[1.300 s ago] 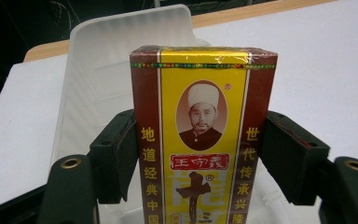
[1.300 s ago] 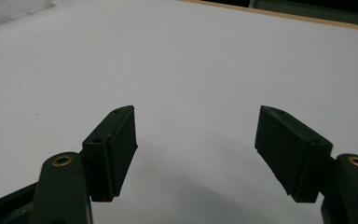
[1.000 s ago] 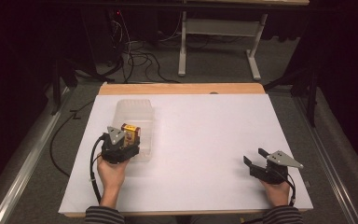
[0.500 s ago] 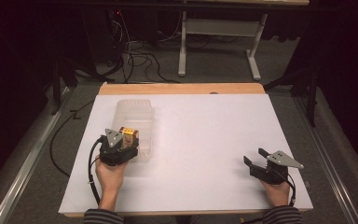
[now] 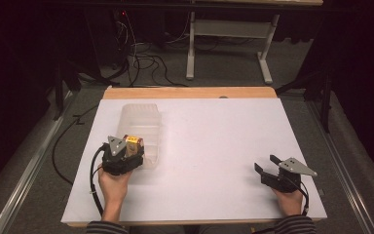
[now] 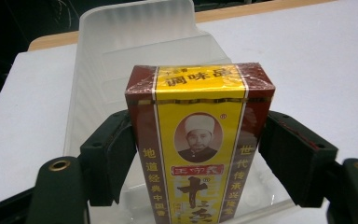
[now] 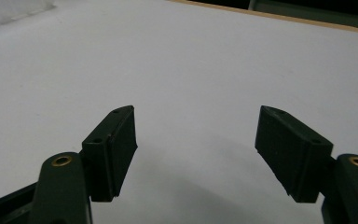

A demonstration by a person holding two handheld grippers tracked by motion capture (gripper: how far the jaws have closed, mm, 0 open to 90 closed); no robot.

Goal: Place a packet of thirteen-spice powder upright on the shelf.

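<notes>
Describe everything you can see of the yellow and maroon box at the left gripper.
The box is a cardboard-looking carton in glossy film, yellow front panel flanked by maroon sides, with Chinese lettering and an oval portrait. It stands upright in the near end of the clear plastic tray. The left gripper has just been opening; the box sits between its jaws, a slight gap showing at the right one.

item: dark-red-and-yellow cellophane-wrapped cardboard seasoning box [image 6: 200, 140] | pose: upright, printed face toward camera | place: near end of clear ribbed plastic tray [image 6: 121, 51], counter's left half
</notes>
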